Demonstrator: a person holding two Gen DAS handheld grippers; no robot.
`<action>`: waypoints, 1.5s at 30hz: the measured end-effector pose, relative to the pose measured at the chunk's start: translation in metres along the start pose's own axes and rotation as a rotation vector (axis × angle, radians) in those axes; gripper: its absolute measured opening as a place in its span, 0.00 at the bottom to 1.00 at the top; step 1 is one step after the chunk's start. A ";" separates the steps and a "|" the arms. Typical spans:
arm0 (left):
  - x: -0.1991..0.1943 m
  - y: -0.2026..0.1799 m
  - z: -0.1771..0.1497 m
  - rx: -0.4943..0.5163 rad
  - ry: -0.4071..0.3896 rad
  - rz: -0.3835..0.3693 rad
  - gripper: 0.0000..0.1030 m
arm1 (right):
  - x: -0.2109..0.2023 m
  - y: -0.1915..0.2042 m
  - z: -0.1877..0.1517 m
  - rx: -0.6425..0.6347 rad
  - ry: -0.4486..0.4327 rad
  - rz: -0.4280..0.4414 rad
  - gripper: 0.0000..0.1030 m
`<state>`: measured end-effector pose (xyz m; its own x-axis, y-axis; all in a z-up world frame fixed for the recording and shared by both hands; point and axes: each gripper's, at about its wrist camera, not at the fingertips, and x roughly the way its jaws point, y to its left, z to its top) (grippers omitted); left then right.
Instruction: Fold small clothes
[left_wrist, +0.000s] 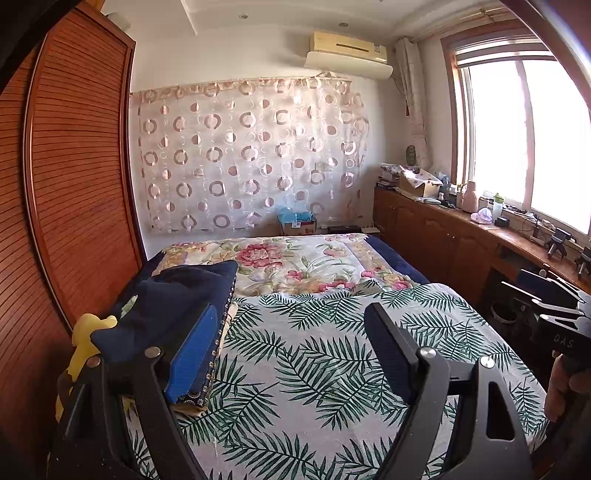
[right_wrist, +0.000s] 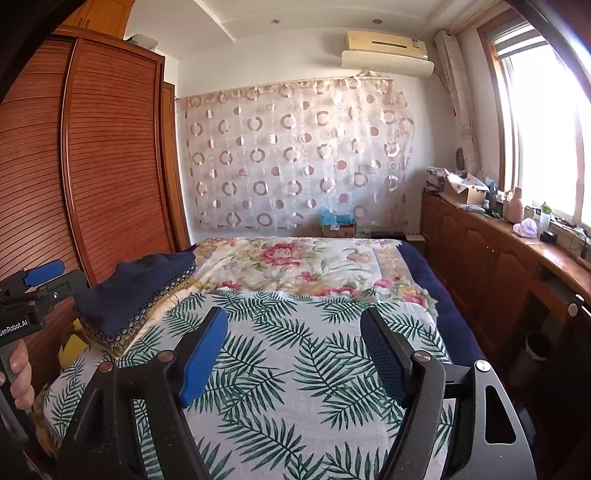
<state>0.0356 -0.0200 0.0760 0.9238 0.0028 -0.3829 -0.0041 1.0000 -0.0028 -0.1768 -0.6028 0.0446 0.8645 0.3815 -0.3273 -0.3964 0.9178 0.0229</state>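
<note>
A folded dark blue garment (left_wrist: 173, 295) (right_wrist: 136, 288) with a patterned gold-trimmed edge lies in a pile at the left side of the bed. My left gripper (left_wrist: 291, 317) hovers open over the palm-leaf sheet (left_wrist: 314, 350), its left finger in front of the pile, nothing between the pads. My right gripper (right_wrist: 293, 321) also stands open and empty above the palm-leaf sheet (right_wrist: 288, 369), to the right of the pile. The left gripper's body (right_wrist: 26, 295) and a hand show at the left edge of the right wrist view. The right gripper's body (left_wrist: 561, 325) shows at the right edge of the left wrist view.
A floral quilt (left_wrist: 295, 262) covers the far half of the bed. A slatted wooden wardrobe (left_wrist: 74, 184) stands close on the left. A low wooden cabinet (right_wrist: 498, 258) with bottles and boxes runs under the window on the right. Something yellow (left_wrist: 83, 339) lies beside the pile.
</note>
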 end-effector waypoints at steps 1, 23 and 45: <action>0.000 0.000 0.000 0.001 0.000 0.000 0.80 | 0.000 0.000 0.000 0.000 0.000 0.000 0.74; -0.003 0.001 0.001 -0.002 -0.005 0.001 0.80 | 0.005 -0.007 -0.003 -0.008 -0.007 0.000 0.74; -0.003 0.002 -0.001 -0.003 -0.007 0.001 0.80 | 0.006 -0.006 -0.003 -0.008 -0.010 -0.001 0.74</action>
<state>0.0325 -0.0185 0.0764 0.9263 0.0041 -0.3766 -0.0063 1.0000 -0.0047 -0.1701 -0.6067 0.0399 0.8678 0.3818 -0.3180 -0.3981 0.9172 0.0147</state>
